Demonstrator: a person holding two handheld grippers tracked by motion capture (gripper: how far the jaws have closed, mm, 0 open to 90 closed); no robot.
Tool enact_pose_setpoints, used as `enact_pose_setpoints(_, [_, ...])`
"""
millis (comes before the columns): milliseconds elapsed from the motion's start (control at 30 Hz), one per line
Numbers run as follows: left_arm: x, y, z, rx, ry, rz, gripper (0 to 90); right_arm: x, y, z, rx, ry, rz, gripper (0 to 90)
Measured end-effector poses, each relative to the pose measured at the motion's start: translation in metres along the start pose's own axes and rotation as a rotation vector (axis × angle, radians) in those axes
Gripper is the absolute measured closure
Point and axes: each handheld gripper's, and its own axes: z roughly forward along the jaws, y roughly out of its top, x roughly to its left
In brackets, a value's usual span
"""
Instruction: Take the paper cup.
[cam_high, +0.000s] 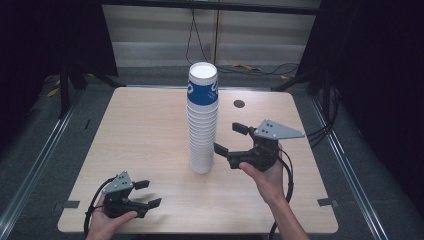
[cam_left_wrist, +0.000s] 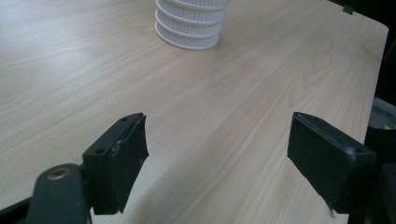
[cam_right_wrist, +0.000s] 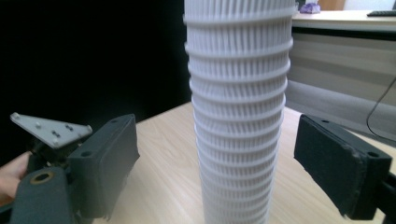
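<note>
Both grippers were spread wide with nothing between their pads. On the person's left, the left gripper (cam_high: 145, 194) sat low near the front left corner of the wooden table (cam_high: 140, 130), held in the left hand (cam_high: 107, 220), its jaws pointing toward the middle of the table and well apart from the stack. In the left gripper view its two black pads (cam_left_wrist: 123, 163) stood far apart over bare wood grain, and the ribbed white base of the stack of paper cups (cam_left_wrist: 190, 25) showed at the top of the picture, farther up the table.

At the other side, the right gripper (cam_high: 231, 137) was held in the right hand (cam_high: 265, 172) just to the right of the stack, jaws pointing at it, with the grey three-cornered plate (cam_high: 277, 130) on top. One jaw reached close to the lower part of the stack, but whether it touched could not be told from above. In the right gripper view the stack (cam_right_wrist: 238, 116) rose upright between the two open pads (cam_right_wrist: 109, 163), with a gap on each side; the left gripper's grey plate (cam_right_wrist: 49, 130) showed beyond at the left.

Seen from above, the tall stack of paper cups (cam_high: 203, 120) stood upright near the table's centre. Its top cup wore a blue band with white lettering, and the cups below were ribbed white. A small dark round hole (cam_high: 239, 104) lay in the tabletop behind and to the right of the stack.
</note>
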Motion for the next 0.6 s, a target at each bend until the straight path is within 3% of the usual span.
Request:
enact_pose_setpoints(200, [0.000, 0.001, 0.003, 0.002, -0.002, -0.001, 19.8, -0.003, 0.017, 0.000, -0.005, -0.005, -0.013, 13.4])
enact_pose_setpoints(300, [0.001, 0.000, 0.003, 0.010, -0.006, -0.005, 19.8, -0.004, 0.033, -0.003, -0.040, -0.022, -0.030, 13.9])
enact_pose_setpoints(600, [0.001, -0.001, 0.002, 0.009, -0.006, -0.005, 19.8, -0.005, 0.061, 0.003, -0.044, 0.005, -0.039, 13.4])
